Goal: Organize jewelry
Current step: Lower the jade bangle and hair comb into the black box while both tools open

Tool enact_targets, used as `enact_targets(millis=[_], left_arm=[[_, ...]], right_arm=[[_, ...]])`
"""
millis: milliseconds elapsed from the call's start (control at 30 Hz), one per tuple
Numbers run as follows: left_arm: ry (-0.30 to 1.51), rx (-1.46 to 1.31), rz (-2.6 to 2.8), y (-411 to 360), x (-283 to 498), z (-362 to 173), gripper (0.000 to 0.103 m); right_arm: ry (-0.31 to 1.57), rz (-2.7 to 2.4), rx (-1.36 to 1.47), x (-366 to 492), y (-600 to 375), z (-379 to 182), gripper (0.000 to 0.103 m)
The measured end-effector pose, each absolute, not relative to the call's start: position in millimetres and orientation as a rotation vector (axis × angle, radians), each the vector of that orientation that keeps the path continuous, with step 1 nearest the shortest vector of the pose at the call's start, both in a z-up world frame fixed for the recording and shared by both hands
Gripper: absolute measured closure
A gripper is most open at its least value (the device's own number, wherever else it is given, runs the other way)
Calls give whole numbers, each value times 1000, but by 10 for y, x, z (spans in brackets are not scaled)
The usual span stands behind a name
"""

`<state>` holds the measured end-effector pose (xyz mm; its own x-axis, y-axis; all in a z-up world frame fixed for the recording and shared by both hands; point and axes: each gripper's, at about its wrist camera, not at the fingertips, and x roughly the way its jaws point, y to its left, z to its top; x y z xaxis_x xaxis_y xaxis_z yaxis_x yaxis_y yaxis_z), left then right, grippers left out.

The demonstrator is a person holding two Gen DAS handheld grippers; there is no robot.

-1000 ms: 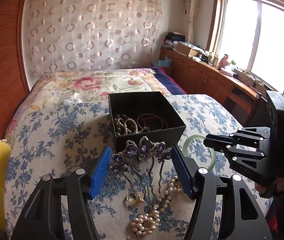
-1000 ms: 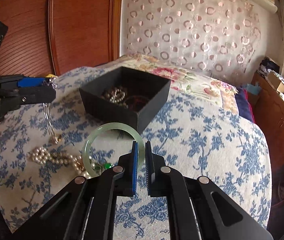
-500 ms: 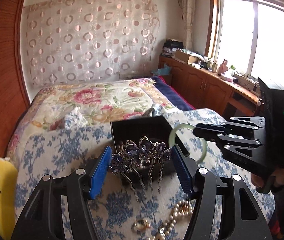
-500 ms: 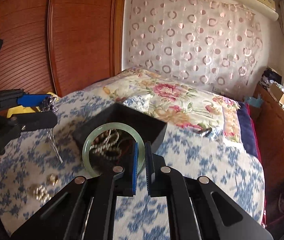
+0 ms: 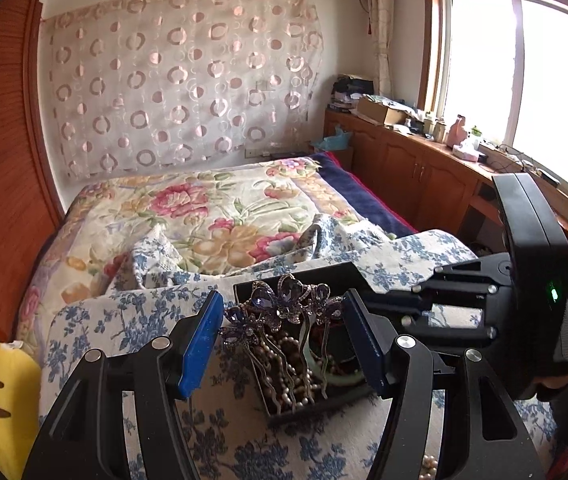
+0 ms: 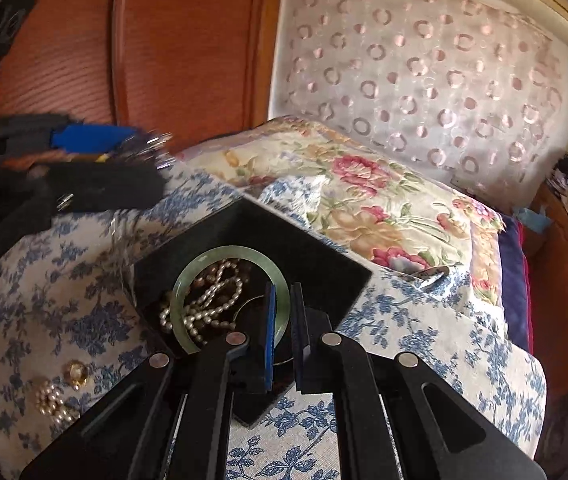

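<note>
Left gripper (image 6: 156, 160) is just a blurry smear in the right wrist view, so can't make out the comb there. The bangle's (image 6: 220, 256) near arc is hidden behind the right gripper's fingers (image 6: 270, 332). Pearls (image 5: 430, 466) get cut off at the bottom edge.

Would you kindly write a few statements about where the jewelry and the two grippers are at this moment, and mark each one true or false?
1. The right gripper grips the green jade bangle over the black box. True.
2. The left gripper holds a pearl necklace. False: it holds a purple butterfly hair comb.
3. Pearl strands lie inside the black box. True.
4. The black box is closed with a lid. False: it is open on top.
5. A gold ring lies on the blue floral cloth, outside the box. True.
</note>
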<state>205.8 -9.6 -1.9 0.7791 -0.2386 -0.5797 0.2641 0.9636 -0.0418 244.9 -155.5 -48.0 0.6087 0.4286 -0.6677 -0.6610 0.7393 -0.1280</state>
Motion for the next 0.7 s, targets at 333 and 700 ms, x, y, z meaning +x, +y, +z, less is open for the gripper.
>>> enact_targets(millis=[333,700], left_arm=[[649,45,-279,-135,2265,-121,44],[679,63,-293,-222,2409,-248,44]], right_arm=[[688,676,-349,2435,-1613,-486,91],[671,607,-283,2448,-1925,-399,91]])
